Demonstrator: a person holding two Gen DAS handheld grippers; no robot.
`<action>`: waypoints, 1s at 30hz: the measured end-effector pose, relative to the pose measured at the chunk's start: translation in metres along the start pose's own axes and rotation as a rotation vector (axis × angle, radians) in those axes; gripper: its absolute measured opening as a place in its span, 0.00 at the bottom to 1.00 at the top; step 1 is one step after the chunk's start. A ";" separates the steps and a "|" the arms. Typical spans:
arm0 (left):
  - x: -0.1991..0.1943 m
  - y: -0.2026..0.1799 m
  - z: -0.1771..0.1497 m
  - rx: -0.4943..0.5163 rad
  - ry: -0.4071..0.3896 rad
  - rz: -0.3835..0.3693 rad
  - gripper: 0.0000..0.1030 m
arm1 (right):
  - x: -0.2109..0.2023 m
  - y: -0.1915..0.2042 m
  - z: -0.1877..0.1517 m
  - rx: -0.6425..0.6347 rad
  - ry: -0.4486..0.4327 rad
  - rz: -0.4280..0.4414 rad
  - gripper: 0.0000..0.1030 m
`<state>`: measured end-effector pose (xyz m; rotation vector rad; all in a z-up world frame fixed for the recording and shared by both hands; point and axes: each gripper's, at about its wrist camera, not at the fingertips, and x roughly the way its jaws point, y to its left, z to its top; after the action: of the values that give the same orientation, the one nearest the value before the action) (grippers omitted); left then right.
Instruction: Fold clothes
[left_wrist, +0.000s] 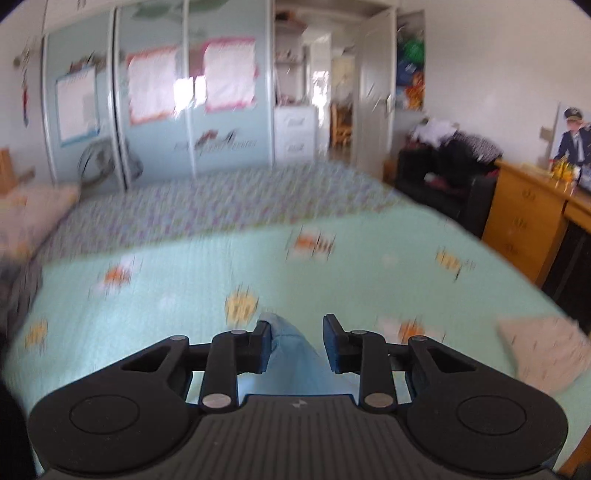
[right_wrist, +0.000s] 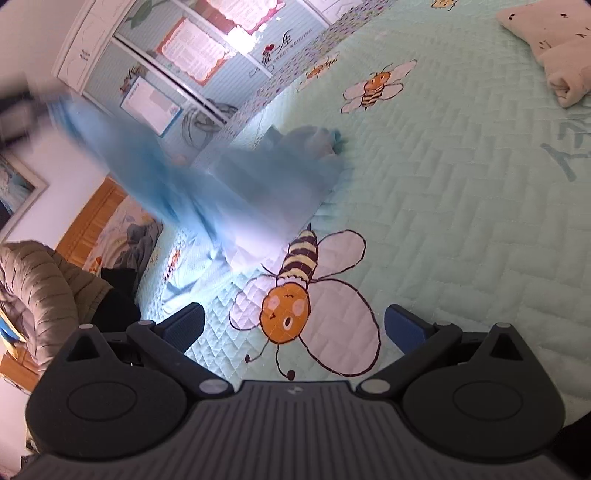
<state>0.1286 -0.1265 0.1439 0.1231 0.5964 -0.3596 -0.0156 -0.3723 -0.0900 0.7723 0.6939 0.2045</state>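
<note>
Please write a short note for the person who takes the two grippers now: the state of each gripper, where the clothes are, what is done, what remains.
Left gripper: fingers apart, light blue garment lying between them against one finger; the grip is not clear.
Right gripper: open, empty, above the bee quilt.
The blue garment is blurred, hanging partly over the quilt, not flat.
A folded cream cloth lies at the quilt's far corner.
Left to do: spread the blue garment flat, then fold it.
</note>
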 end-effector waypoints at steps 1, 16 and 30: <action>0.001 0.007 -0.027 -0.014 0.013 0.023 0.31 | -0.001 0.000 0.000 -0.002 -0.008 0.000 1.00; -0.035 0.095 -0.217 -0.368 0.083 0.064 0.63 | -0.004 0.013 -0.005 -0.078 -0.056 -0.029 1.00; -0.022 0.041 -0.246 -0.310 0.076 0.060 0.99 | -0.018 0.037 -0.008 -0.158 -0.057 -0.054 1.00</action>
<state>-0.0027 -0.0285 -0.0454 -0.1434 0.7151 -0.2017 -0.0317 -0.3490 -0.0587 0.6058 0.6356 0.1850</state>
